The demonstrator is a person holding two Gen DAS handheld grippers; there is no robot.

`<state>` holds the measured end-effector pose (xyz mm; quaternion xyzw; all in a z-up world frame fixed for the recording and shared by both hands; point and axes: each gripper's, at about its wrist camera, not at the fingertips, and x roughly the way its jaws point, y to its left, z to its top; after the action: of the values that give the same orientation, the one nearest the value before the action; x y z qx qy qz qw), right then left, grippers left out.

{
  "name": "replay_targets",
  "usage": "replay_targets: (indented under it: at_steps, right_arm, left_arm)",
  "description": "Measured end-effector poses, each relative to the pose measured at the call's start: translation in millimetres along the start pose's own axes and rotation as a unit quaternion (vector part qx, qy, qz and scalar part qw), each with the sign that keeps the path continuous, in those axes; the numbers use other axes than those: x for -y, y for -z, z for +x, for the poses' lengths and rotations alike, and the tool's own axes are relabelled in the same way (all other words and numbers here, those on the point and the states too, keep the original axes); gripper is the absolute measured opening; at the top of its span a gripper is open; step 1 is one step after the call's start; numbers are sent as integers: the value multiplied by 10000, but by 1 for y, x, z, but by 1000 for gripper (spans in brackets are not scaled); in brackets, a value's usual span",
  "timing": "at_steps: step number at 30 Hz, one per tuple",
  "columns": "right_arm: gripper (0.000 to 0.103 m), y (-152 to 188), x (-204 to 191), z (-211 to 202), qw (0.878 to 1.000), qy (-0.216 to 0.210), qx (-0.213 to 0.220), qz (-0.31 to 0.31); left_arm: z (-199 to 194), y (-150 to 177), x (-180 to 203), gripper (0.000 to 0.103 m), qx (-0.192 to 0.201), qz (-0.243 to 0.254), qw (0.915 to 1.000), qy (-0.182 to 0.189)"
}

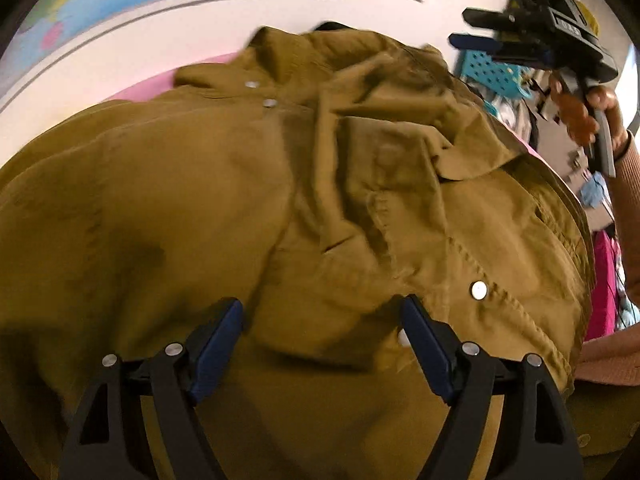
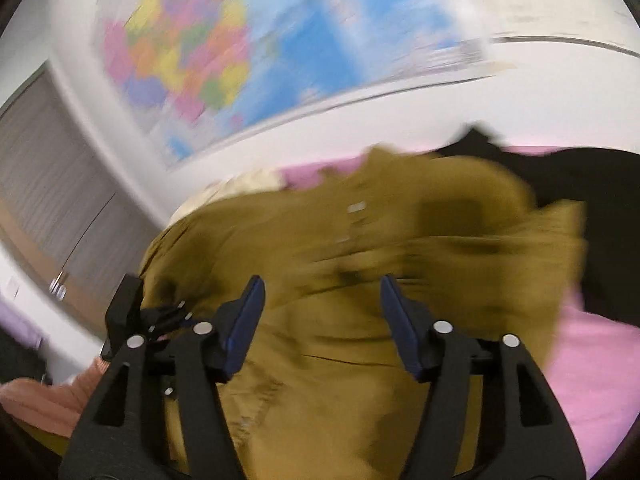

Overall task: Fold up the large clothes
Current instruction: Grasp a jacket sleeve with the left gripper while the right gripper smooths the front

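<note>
1. An olive-brown jacket (image 1: 248, 208) with silver snap buttons lies spread over a pink surface (image 2: 600, 380), filling most of the left wrist view; its collar and upper part are bunched in loose folds toward the far side

2. The left gripper (image 1: 322, 320) hangs just over the jacket's front with its jaws wide apart; no cloth is pinched between the blue pads, and one snap button (image 1: 479, 289) sits just right of the right finger

3. The right gripper (image 2: 322, 300) also has its jaws apart, nothing clamped between them, above the same jacket (image 2: 340, 340); the right wrist view is heavily smeared, so whether the tips touch the fabric cannot be told

4. In the left wrist view the right gripper (image 1: 476, 28) is up at the far right, clear of the jacket, held by a hand (image 1: 600, 108) in a salmon ribbed sleeve

5. A black garment (image 2: 580, 184) lies beyond the jacket on the pink surface, and a colourful map (image 2: 280, 48) hangs on the white wall behind
</note>
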<state>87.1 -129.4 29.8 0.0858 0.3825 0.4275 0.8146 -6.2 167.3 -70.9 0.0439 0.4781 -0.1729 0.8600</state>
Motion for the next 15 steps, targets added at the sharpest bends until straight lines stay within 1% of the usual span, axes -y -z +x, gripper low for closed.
replay_targets:
  at_steps: [1,3,4,5,6,7,10,11,12,13,14,15]
  right_arm:
    - [62,2,17,-10,9996,141,94,210]
    - [62,6,51,-25,9971,397,207,624]
    - [62,8,62,-28,9961,446,221,732]
    - [62,11,73,-31,9948,508,240,845]
    - [62,16,86,-36,9930,588,283,987]
    - [62,18,92,-35,9921,590,305,1060]
    - [64,24,115,-34,9894,633,383,1249]
    - [64,25,116,-27,9894,661,357,1242]
    - [68,25,121,-20,9889,731,319,1258]
    - [75,25,124,-16,9886,760,296,1265]
    - [77,23,125,-6,9883,793,268,1276]
    - [79,22,131,4,9872,784,263,1363]
  left_arm:
    - [4,-2,3,61,-38,71,10000,-33]
    - [9,-8,8,18,-68,158,9997,-174]
    - [6,-11,6,11,-26,91,9997,-213]
    - [2,-14,3,7,71,16,9996,-288]
    - [-7,-17,-2,6,230,-67,9986,-473]
    - [-17,-20,-10,6,390,-206,9970,-633]
    - [-51,-25,-43,6,754,-723,9904,-908]
    - [-57,-26,-52,6,793,-856,9885,-963]
    - [-59,-27,-62,6,759,-968,9862,-1106]
    - [-59,-28,-65,6,690,-1027,9847,-1231]
    - [-56,-30,-70,7,607,-1095,9835,-1307]
    - [-52,-30,-75,10,515,-1184,9828,-1322]
